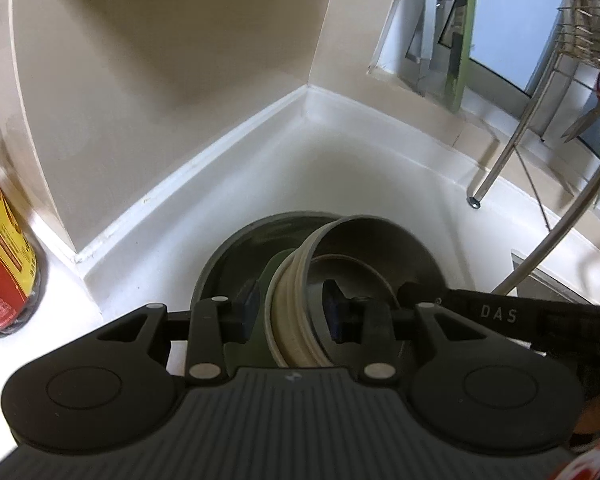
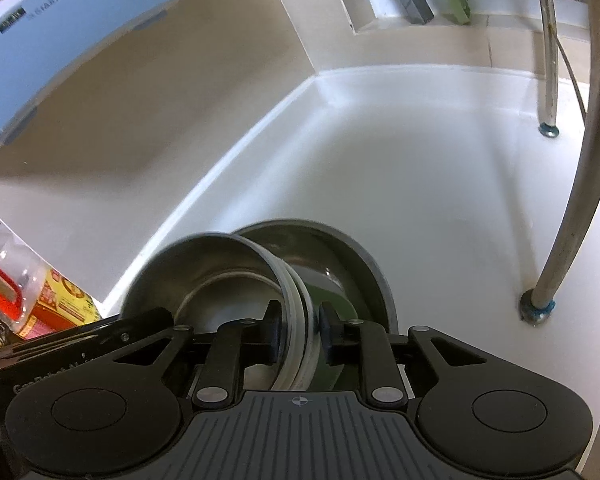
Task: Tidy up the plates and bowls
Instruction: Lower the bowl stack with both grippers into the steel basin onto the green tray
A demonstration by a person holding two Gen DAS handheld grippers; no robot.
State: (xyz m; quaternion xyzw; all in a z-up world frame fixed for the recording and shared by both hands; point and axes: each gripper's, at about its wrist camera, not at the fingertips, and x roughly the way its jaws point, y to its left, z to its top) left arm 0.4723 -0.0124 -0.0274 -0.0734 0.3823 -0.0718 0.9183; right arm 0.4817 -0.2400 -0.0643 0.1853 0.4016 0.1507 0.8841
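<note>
A stack of nested bowls (image 1: 372, 248), grey on top with cream rims below, sits on a green plate (image 1: 274, 270) inside a large grey plate (image 1: 228, 256) on the white counter. My left gripper (image 1: 291, 314) straddles the stack's left wall, one pad outside and one inside. A sliver of green shows beside the outer pad, so it is open. My right gripper (image 2: 300, 334) straddles the opposite wall of the same bowls (image 2: 204, 264). A thin gap separates its outer pad from the rim, so it is open too. The green plate (image 2: 340, 308) and grey plate (image 2: 364, 264) lie under it.
A sauce bottle (image 1: 4, 264) with a red and yellow label stands at the left, among other bottles (image 2: 60, 296). A dish rack leg (image 1: 500, 156) and a curved metal pipe (image 2: 580, 200) rise at the right. Scissors (image 1: 588, 120) hang by the window. Walls enclose the counter corner (image 1: 308, 96).
</note>
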